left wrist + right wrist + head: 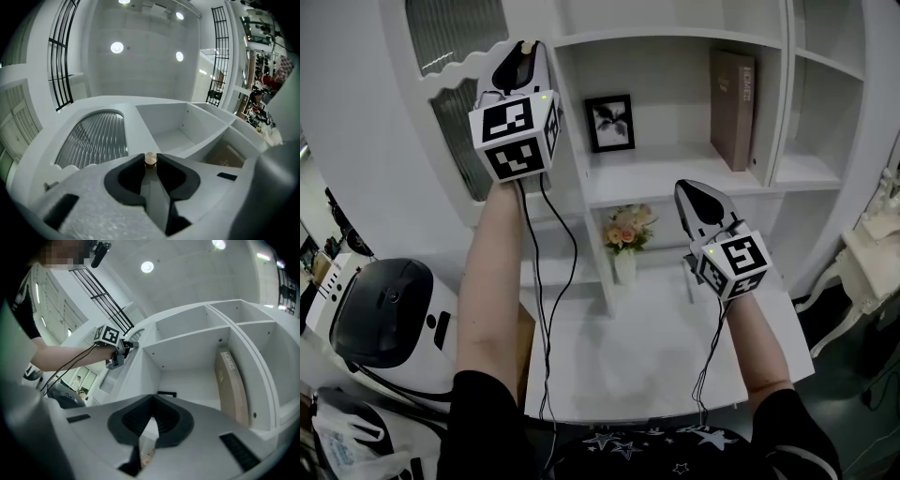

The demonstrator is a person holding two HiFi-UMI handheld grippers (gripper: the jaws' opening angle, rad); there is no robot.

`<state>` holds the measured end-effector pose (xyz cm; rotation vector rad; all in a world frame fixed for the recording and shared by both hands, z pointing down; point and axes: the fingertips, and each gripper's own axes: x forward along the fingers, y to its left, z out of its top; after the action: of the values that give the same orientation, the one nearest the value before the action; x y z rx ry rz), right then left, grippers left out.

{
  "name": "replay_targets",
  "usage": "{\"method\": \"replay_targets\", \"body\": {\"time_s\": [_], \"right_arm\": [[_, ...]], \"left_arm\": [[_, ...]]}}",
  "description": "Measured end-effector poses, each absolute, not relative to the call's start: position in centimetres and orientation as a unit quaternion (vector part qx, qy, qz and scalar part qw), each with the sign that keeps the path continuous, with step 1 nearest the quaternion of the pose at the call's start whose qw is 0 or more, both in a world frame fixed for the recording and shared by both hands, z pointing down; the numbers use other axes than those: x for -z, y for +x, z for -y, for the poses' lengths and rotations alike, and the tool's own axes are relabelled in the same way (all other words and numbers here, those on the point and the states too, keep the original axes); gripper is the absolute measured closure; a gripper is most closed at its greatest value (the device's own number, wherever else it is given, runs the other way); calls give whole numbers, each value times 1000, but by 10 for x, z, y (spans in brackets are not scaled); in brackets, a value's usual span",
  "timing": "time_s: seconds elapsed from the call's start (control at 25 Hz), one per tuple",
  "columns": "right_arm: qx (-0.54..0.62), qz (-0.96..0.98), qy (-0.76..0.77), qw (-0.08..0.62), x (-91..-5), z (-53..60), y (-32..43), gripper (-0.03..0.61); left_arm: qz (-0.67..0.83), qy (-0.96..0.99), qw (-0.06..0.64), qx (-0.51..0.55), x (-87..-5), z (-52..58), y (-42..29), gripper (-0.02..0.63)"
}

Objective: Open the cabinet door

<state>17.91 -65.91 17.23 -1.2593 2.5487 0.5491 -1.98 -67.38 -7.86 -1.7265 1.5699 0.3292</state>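
The white cabinet door [441, 178] has ribbed glass panels [96, 138] and stands left of the open shelves. My left gripper [523, 56] is raised against the door's right edge. In the left gripper view its jaws [150, 161] are shut on a small brass door knob [150, 158] held between the tips. The right gripper view shows the left gripper [127, 345] at the door's edge as well. My right gripper [698, 202] hangs lower to the right in front of the shelves, jaws [152, 403] shut on nothing.
The open shelves hold a framed picture [610, 122] and a brown book [732, 108], with a vase of flowers [625, 239] below. A white table [656, 347] lies beneath my arms. A black and white appliance [384, 309] stands at the lower left, a white chair [872, 253] at the right.
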Motion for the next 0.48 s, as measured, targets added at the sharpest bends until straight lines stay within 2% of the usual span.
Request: {"method": "replay_targets", "body": {"time_s": [0.48], "right_arm": [[-199,-868,-440,117,-164,629,169,572]], "left_arm": [[-583,-711,377,-111,76,638,-21,532]]}}
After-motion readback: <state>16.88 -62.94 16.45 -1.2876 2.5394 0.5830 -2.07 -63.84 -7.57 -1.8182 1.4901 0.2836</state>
